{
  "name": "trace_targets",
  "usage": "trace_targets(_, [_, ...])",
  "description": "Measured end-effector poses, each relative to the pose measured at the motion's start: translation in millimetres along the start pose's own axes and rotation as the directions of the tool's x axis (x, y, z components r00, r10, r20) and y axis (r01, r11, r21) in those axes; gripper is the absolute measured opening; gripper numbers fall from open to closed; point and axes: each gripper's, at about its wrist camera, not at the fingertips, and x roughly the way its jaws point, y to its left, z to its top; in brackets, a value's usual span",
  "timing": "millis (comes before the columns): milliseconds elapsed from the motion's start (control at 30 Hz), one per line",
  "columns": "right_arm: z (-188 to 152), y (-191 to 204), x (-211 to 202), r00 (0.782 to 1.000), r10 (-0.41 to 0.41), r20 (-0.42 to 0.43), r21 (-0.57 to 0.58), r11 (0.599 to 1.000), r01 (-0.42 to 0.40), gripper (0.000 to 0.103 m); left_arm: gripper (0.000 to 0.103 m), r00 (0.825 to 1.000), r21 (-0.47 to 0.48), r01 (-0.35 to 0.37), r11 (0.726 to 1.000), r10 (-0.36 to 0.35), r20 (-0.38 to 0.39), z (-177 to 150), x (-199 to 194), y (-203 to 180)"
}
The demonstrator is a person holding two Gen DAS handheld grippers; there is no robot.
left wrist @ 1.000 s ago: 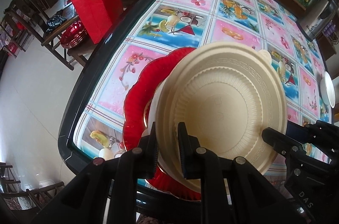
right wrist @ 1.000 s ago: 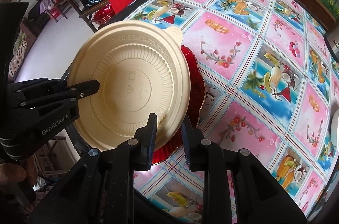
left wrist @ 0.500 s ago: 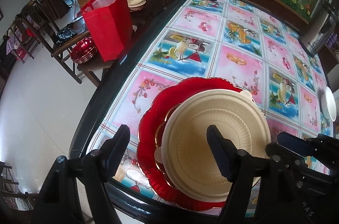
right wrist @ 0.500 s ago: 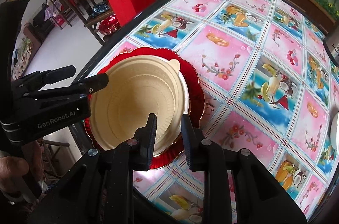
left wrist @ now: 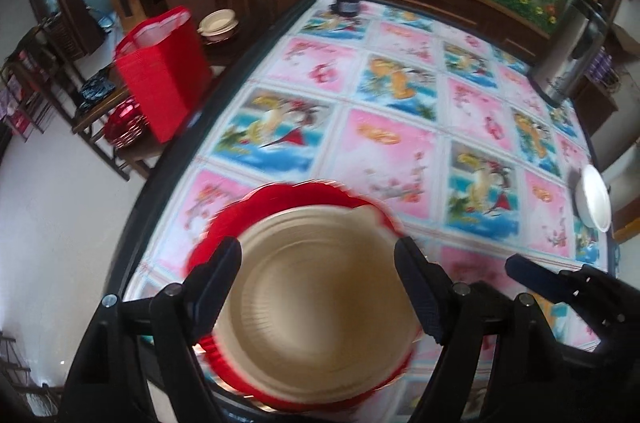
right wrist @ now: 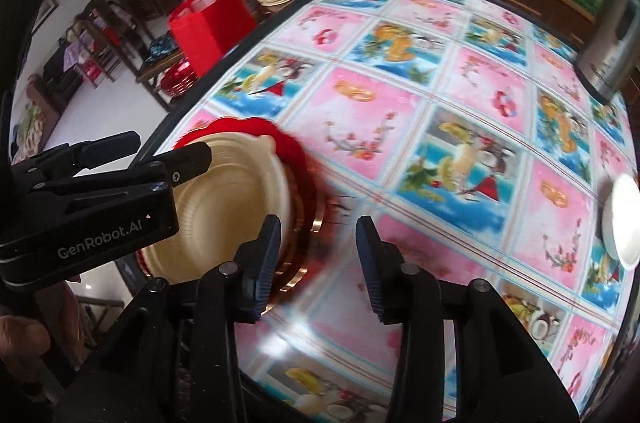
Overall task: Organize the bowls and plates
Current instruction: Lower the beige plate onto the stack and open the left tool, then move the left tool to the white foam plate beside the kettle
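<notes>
I have just set the cream bowl on the red plate at the table's near edge, my left gripper and right gripper have just been opening with nothing between their jaws, and next I think I must fetch the white dish at the right edge.

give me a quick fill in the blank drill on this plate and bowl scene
1. The cream bowl sits on a ____ plate.
2. The left gripper has jaws that are ____.
3. The white bowl lies near the table's ____ edge in the right wrist view.

Missing words: red; open; right
</notes>
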Motion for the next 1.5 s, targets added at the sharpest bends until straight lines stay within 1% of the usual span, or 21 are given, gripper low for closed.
trace_targets(167, [-7,-48,-14,0.999,-0.049,0.018,0.091,0.995,0.047,0.039,0.079,0.999,0.061,0.042,0.997,-0.043,0.007,11,1,-46])
trace_targets(300, [-14,-88,-24,0.996,-0.087,0.025,0.163,0.983,0.081,0.039,0.079,0.997,0.125,0.075,0.989,-0.076,0.005,18,4,-90])
trace_targets(500, [-30,-152,-37,0.989,-0.147,0.019,0.274,0.952,0.137,0.039,0.08,0.994,0.205,0.111,0.972,-0.112,-0.01,24,16,-151])
trace_targets(700, [-45,-216,-48,0.982,-0.186,0.016,0.37,0.914,0.167,0.039,0.08,0.99,0.274,0.14,0.951,-0.135,-0.039,27,31,-212])
trace_targets(800, [-50,-240,-53,0.979,-0.203,0.014,0.402,0.898,0.18,0.039,0.08,0.989,0.301,0.149,0.942,-0.14,-0.05,28,38,-239])
trace_targets(1133, [-61,-329,-67,0.965,-0.263,0.006,0.503,0.835,0.224,0.039,0.08,0.982,0.347,0.19,0.918,-0.171,-0.087,38,62,-320])
trace_targets(1333, [-64,-371,-66,0.959,-0.284,-0.01,0.529,0.812,0.246,0.039,0.08,0.977,0.355,0.205,0.912,-0.172,-0.122,42,83,-359])
trace_targets(1500, [-64,-396,-60,0.959,-0.281,-0.026,0.54,0.803,0.25,0.039,0.08,0.973,0.362,0.215,0.907,-0.168,-0.155,41,100,-384])
